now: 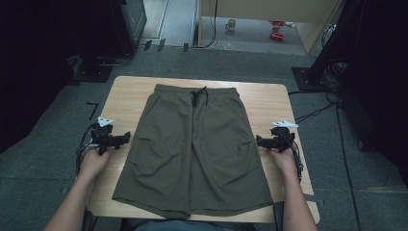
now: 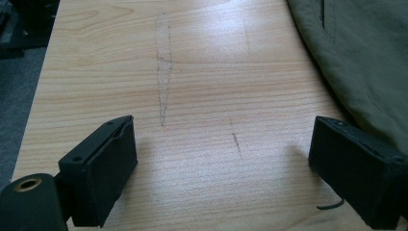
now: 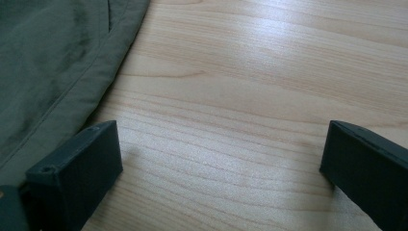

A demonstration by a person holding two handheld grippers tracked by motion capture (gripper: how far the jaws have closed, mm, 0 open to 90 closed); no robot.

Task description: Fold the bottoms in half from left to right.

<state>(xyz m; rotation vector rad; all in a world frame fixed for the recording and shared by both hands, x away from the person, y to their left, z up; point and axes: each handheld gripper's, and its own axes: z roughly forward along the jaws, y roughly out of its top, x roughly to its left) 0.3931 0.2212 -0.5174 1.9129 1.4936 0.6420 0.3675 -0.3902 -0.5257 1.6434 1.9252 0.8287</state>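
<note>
A pair of olive-green shorts (image 1: 192, 151) lies spread flat in the middle of the wooden table (image 1: 269, 103), waistband toward the far edge with its dark drawstring (image 1: 197, 96) knotted at the centre, and the two leg hems reaching almost to the near edge. The cloth covers most of the table's depth and leaves a bare strip of wood along the left edge and another along the right edge.

The left gripper (image 1: 126, 138) rests over the bare strip by the table's left edge, just beside the outer seam of the shorts' left leg, roughly level with the crotch. The left hand (image 1: 94, 161) grips it from behind, forearm coming in from the near left corner, and the tool points inward toward the fabric. In the left gripper view its jaws stand wide apart with only bare wood between them, the shorts' edge lying just beyond one jaw.

The right gripper (image 1: 260, 142) mirrors it by the right edge, close to the outer seam of the right leg, pointing inward. The right hand (image 1: 284, 159) holds it with the forearm rising from the near right corner. In the right gripper view the jaws are spread wide over bare wood, one jaw just at the hem of the cloth, nothing pinched
</note>
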